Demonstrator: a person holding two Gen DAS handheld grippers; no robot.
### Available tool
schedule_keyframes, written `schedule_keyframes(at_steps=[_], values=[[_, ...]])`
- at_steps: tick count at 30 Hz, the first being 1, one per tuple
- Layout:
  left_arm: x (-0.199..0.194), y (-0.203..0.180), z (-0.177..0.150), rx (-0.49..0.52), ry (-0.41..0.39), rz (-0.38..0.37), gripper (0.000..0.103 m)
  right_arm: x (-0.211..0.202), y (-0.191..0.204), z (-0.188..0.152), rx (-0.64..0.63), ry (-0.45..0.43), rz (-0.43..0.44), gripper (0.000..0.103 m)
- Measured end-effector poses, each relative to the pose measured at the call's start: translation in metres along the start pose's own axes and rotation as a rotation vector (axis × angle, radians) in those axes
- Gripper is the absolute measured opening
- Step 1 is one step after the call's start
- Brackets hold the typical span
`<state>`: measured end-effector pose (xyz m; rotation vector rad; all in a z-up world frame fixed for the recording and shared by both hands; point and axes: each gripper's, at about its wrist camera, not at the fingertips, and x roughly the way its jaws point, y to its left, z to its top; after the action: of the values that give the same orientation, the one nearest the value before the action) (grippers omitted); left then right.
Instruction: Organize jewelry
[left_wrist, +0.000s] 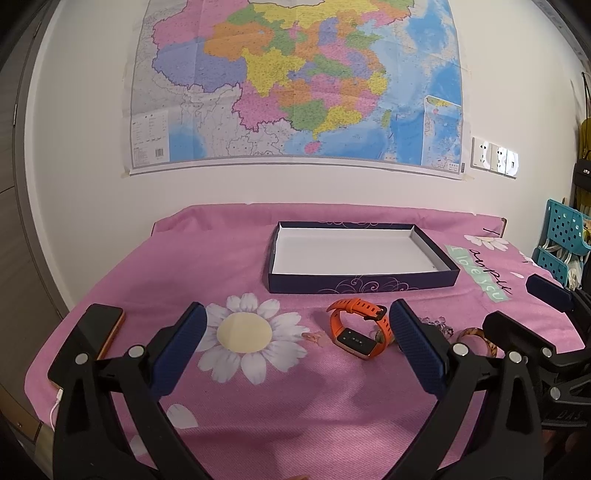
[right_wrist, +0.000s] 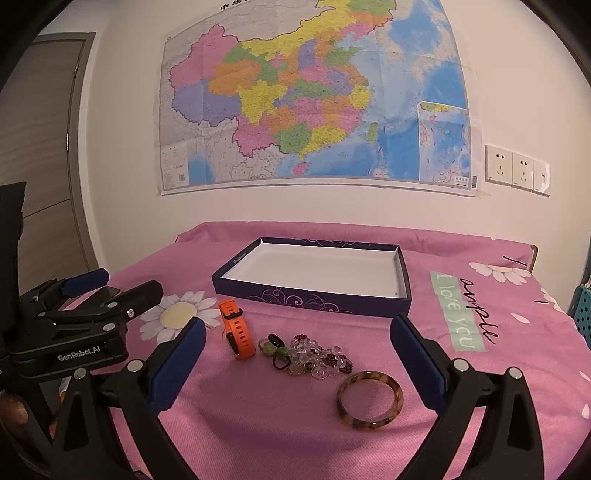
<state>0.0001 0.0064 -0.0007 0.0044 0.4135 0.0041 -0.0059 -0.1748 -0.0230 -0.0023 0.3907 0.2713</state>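
Note:
A dark blue box (left_wrist: 364, 286) (right_wrist: 310, 301) with a white inside lies open on the pink cloth, with nothing in it. In front of it lie an orange watch (left_wrist: 360, 326) (right_wrist: 238, 330), a heap of clear and purple beads (right_wrist: 317, 356) (left_wrist: 439, 325), small green and black rings (right_wrist: 275, 349) and a brown tortoiseshell bangle (right_wrist: 370, 400) (left_wrist: 476, 339). A small pale clip (left_wrist: 314, 336) lies left of the watch. My left gripper (left_wrist: 297, 345) (right_wrist: 122, 291) hangs open near the watch. My right gripper (right_wrist: 297, 360) (left_wrist: 517, 306) is open above the beads and bangle.
A pink flowered cloth (left_wrist: 258, 398) covers the table, which stands against a white wall with a large map (left_wrist: 295, 81). A black phone (left_wrist: 92, 332) with a white cable lies at the left edge. A teal basket (left_wrist: 561, 240) stands off the right side.

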Motion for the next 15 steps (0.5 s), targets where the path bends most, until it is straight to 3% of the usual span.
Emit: schedule_keyframes(at_steps=[15], values=[[0.0003, -0.0002, -0.0003, 0.000, 0.002, 0.000, 0.097, 0.0020, -0.0007, 0.0013, 0.005, 0.004, -0.001, 0.096]])
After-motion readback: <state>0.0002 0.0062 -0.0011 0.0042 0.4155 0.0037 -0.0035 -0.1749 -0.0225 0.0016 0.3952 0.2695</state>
